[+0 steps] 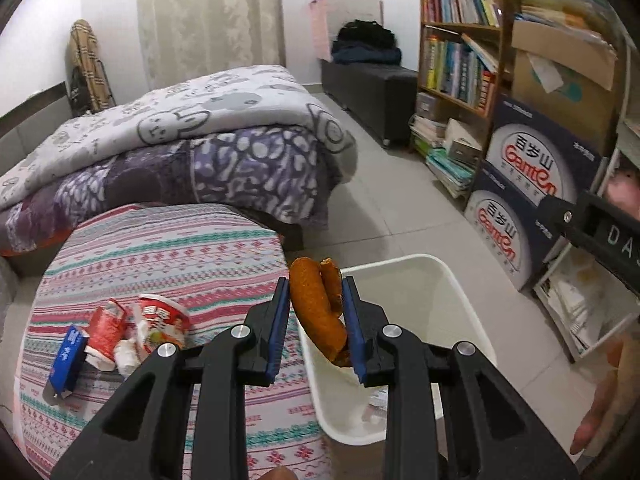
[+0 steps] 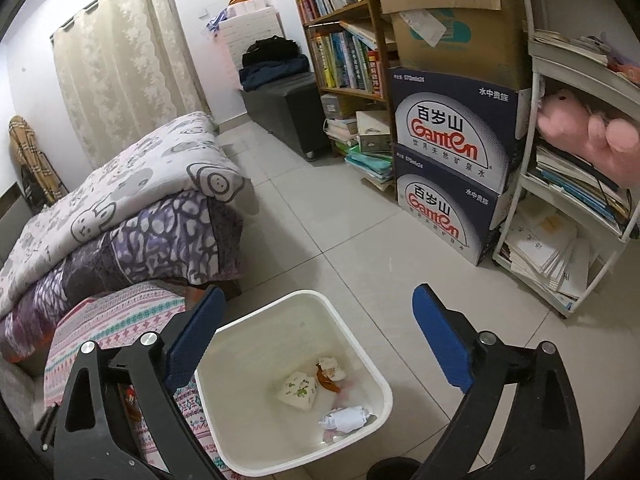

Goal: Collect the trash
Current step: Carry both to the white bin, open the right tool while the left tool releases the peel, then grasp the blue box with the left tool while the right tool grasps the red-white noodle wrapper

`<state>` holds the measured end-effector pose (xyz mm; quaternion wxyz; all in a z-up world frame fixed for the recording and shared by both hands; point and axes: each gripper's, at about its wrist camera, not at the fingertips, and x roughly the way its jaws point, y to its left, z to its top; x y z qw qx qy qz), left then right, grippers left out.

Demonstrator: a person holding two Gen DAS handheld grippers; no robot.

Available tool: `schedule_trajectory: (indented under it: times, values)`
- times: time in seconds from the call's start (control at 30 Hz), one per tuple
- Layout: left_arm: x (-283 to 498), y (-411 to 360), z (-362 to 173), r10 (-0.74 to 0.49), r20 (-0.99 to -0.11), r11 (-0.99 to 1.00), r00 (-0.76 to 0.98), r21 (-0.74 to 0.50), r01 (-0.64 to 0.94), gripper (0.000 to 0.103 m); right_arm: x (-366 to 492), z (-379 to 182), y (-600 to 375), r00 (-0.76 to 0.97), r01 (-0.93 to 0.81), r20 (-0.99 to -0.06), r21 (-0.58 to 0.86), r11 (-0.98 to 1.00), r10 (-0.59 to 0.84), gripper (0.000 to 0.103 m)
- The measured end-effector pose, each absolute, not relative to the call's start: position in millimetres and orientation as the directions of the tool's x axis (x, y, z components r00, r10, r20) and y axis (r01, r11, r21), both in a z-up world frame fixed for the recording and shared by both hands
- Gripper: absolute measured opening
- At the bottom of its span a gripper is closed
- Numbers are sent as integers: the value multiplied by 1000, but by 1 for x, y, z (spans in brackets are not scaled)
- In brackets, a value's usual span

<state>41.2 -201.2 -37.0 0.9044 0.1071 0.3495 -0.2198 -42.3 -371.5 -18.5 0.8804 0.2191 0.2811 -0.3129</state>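
Observation:
My left gripper point(image 1: 316, 312) is shut on a curled orange peel point(image 1: 316, 308) and holds it above the near left rim of the white trash bin point(image 1: 460, 288). On the patterned round stool point(image 1: 160, 248) lie a blue carton point(image 1: 68, 356), a red wrapper point(image 1: 106, 328), a crushed red-and-white cup point(image 1: 160, 320) and crumpled tissue point(image 1: 124, 356). My right gripper point(image 2: 320, 336) is open and empty above the bin point(image 2: 372, 368). Inside the bin lie a tissue pack point(image 2: 298, 390), a peel scrap point(image 2: 326, 380) and crumpled paper point(image 2: 344, 418).
A bed with folded quilts point(image 1: 180, 140) stands behind the stool. Stacked Ganten water boxes point(image 2: 448, 168), a bookshelf point(image 2: 340, 40) and a white rack of papers point(image 2: 560, 220) line the right side. Tiled floor point(image 2: 320, 220) lies between. The right gripper's body point(image 1: 600, 232) shows at the right of the left wrist view.

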Motion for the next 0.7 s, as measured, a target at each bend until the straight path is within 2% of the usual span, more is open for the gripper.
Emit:
schedule_trajectory:
  times: [0.03, 0.07, 0.13, 0.37, 0.7]
  values:
    - [42, -203, -39, -329, -687, 876, 648, 34, 481, 31, -42, -18, -372, 644, 677, -633, 211, 706, -429, 91]
    - [42, -204, -41, -331, -693, 874, 641, 30, 484, 42, -43, -19, -373, 643, 679, -634, 212, 703, -430, 92]
    - [42, -203, -43, -341, -698, 874, 630, 12, 486, 55, -43, -18, -374, 641, 684, -633, 216, 696, -434, 94]
    - [46, -193, -42, -334, -701, 884, 631, 0, 467, 61, -38, -18, -367, 641, 676, -636, 203, 708, -430, 95]
    - [54, -159, -43, -261, -695, 910, 670, 54, 411, 68, -17, -21, -332, 648, 633, -646, 162, 757, -403, 95]
